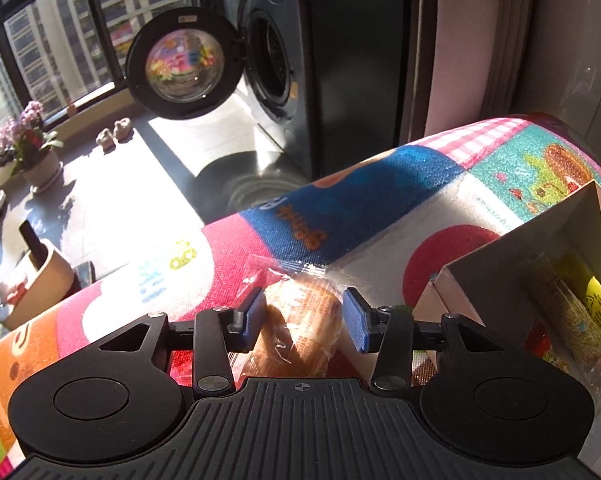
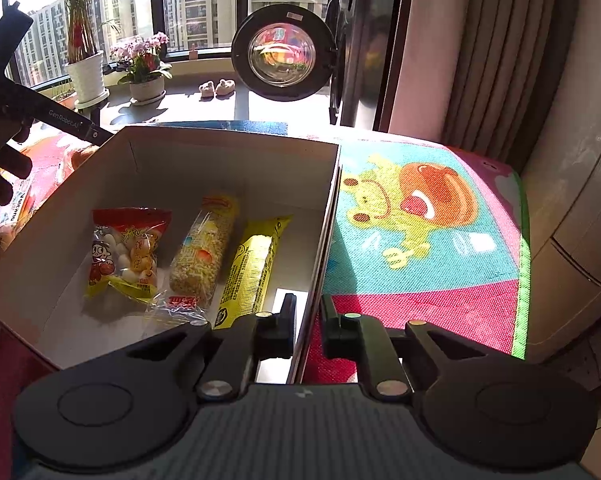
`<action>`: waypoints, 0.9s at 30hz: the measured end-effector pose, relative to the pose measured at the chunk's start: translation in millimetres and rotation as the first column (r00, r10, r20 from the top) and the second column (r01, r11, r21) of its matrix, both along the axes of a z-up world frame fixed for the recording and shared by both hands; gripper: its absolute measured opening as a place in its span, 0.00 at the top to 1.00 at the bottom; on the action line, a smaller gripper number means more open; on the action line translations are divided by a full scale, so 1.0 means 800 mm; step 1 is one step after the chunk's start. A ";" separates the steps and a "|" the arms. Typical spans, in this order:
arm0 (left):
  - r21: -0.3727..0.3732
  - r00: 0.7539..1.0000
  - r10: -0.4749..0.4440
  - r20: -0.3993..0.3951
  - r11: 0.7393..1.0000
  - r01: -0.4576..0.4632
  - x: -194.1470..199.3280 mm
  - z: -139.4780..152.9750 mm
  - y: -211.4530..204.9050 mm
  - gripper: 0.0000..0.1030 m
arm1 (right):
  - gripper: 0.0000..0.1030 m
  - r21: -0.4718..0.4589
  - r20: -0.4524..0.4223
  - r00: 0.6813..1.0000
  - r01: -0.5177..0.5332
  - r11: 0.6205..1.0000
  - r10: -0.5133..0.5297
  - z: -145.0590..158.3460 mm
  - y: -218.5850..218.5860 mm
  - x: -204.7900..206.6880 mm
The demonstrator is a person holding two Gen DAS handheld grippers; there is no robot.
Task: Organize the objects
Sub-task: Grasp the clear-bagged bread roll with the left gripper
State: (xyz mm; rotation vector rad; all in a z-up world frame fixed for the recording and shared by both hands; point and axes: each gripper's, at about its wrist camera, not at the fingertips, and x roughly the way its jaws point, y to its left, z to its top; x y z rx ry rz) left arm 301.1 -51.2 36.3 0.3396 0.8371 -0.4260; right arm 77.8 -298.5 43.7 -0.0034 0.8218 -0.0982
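A bread roll in clear plastic wrap [image 1: 300,324] sits at the lower centre of the left wrist view, lying on a colourful cartoon play mat [image 1: 340,208]. Your left gripper [image 1: 302,320] brackets it: the jaws are wide open, one blue pad on each side of the roll, and whether either pad touches the wrap is unclear. The roll looks light, soft and easily squashed, and its wrapper is probably slippery, so close gently across the middle of the bun, not on the loose crinkled film at its far end.

At the right edge of that view you see only a corner of the white cardboard box [image 1: 500,264]. The right wrist view shows the whole box [image 2: 228,148] filling the centre left of the frame, holding a red and yellow snack bag [image 2: 124,252], a puffed rice bar [image 2: 204,252] and a yellow wrapped bar [image 2: 252,264]. Your right gripper [image 2: 306,328] straddles the box's right wall at the lower centre, jaws nearly closed around it; the wall's contact with the fingers is hard to confirm. The roll itself is not clearly visible there.
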 end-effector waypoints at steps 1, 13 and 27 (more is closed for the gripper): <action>0.018 1.000 -0.012 0.012 1.000 0.011 -0.002 -0.002 -0.003 0.50 | 0.88 0.001 0.000 1.000 0.003 1.000 -0.003 0.000 0.000 0.001; -0.065 0.992 0.126 -0.025 0.990 -0.128 0.017 -0.001 0.017 0.48 | 0.88 -0.004 -0.007 1.000 0.023 1.000 -0.023 0.000 0.016 0.027; -0.132 0.978 0.198 -0.064 0.970 -0.205 0.028 -0.007 0.027 0.41 | 0.88 -0.031 -0.006 1.000 0.018 0.999 -0.018 0.000 0.024 0.026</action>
